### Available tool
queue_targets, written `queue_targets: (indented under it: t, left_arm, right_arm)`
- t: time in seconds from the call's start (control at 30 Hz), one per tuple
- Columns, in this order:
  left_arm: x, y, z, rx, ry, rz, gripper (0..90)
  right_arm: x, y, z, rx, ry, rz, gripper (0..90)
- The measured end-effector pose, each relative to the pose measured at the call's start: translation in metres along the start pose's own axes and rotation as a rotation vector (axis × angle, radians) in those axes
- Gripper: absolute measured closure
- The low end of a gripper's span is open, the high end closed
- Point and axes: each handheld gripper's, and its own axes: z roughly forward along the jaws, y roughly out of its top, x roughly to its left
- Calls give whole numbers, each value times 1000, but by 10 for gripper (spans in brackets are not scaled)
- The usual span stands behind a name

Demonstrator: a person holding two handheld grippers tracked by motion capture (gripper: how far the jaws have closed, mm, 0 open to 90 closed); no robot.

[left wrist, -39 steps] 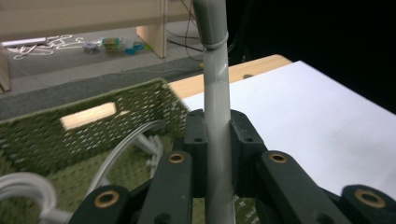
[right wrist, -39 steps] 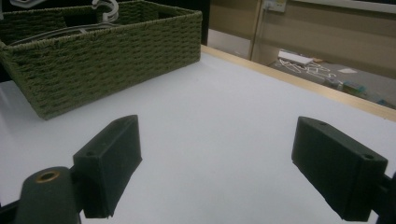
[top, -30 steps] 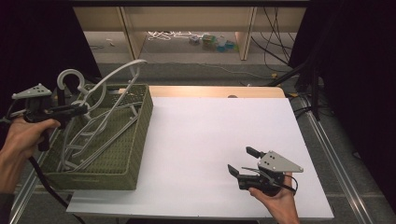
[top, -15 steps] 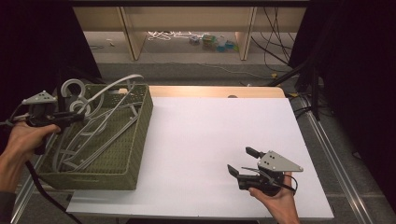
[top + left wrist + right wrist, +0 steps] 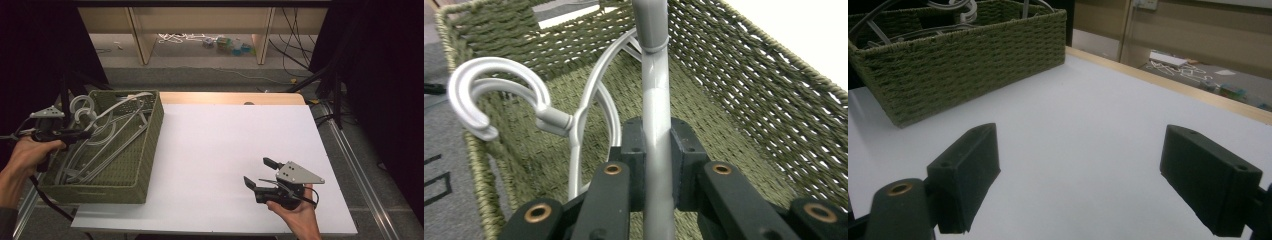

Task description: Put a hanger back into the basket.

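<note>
A green woven basket (image 5: 145, 150) stands on the left of the white table and holds several grey plastic hangers (image 5: 107, 137). My left gripper (image 5: 82, 134) is at the basket's left rim, shut on the bar of one grey hanger (image 5: 657, 135); the bar runs up between the two pads. A second hanger's hook (image 5: 489, 95) curls just to the left of it. My right gripper (image 5: 260, 172) rests low over the table's near right part, open with nothing between its jaws. From there the basket (image 5: 963, 65) lies well ahead to the left.
The white tabletop (image 5: 235, 145) stretches between basket and right gripper. Its wooden far edge (image 5: 235, 97) borders a floor with shelving legs, cables and small clutter (image 5: 225, 45). Dark curtains flank both sides. A metal rail (image 5: 360, 165) runs along the table's right.
My left gripper has lowered and pulled left with the hanger, so the hanger that stuck up above the basket now lies down inside it. The right gripper has stayed put.
</note>
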Motion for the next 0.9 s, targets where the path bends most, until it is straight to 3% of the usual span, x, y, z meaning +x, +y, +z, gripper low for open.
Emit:
queue_targets:
  t: [0.03,0.07,0.1,0.17,0.2,0.33,0.43,0.5,0.6,0.7,0.8,0.9]
  left_arm:
    - [-2,0,1,12,2,-19,793]
    - [-3,1,3,17,7,-9,793]
    - [-1,2,4,52,7,27,793]
    - [-2,3,10,85,6,47,793]
    - [-3,3,14,90,4,24,793]
    - [-6,2,26,121,4,-1,791]
    - [-1,1,28,119,3,-21,790]
    - [0,-2,28,111,8,-57,787]
    - [4,-3,29,118,24,-66,780]
    - [5,-4,32,134,70,-87,750]
    - [6,-4,34,138,80,-126,732]
    - [8,-6,35,128,92,-135,721]
  right_arm:
    - [0,0,0,-1,1,-1,168]
    - [0,0,0,-6,1,0,168]
    - [0,0,0,-5,2,0,168]
    - [1,0,-1,17,5,15,168]
    - [2,0,0,12,15,23,168]
    - [0,0,0,-4,2,-2,168]
    - [-1,1,-2,17,0,-3,168]
    - [-1,1,-2,13,-2,-1,168]
    - [-1,1,-2,16,1,-4,168]
    - [0,0,0,1,7,-3,168]
    - [0,0,-1,17,1,-2,168]
    - [0,0,-2,24,1,9,168]
